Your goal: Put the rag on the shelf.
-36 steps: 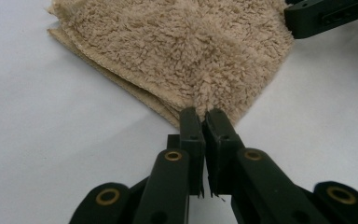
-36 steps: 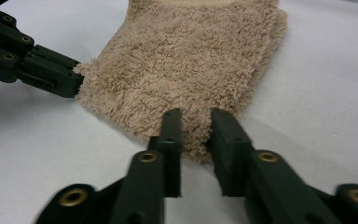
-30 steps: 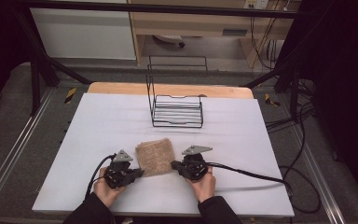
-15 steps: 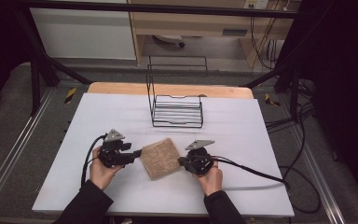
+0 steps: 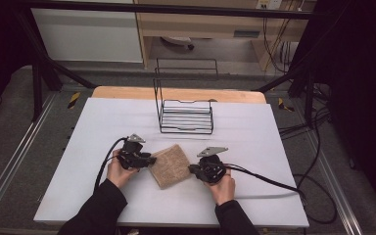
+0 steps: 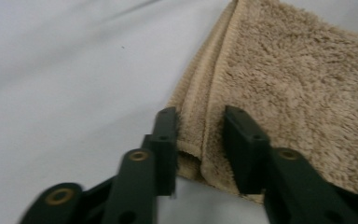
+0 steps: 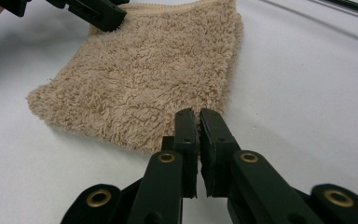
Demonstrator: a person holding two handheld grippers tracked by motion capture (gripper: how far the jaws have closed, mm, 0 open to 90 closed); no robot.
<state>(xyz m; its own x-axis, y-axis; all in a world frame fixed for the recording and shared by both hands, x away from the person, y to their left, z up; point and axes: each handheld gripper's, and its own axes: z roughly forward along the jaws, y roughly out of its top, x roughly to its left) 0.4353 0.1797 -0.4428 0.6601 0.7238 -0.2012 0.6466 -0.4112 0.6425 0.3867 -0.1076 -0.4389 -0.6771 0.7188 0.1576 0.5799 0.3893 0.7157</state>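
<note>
My left gripper, jaws just closing, straddles the folded towel's hemmed left corner; my right gripper pinches its opposite edge.

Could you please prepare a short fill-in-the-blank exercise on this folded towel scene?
1. The folded beige towel lies on the white table between the two ____.
2. The right gripper has its jaws ____, at the towel's edge.
3. The left gripper has the towel's folded ____ between its jaws.
4. Behind the towel stands a black wire ____.

Missing words: grippers; shut; edge; rack
</note>
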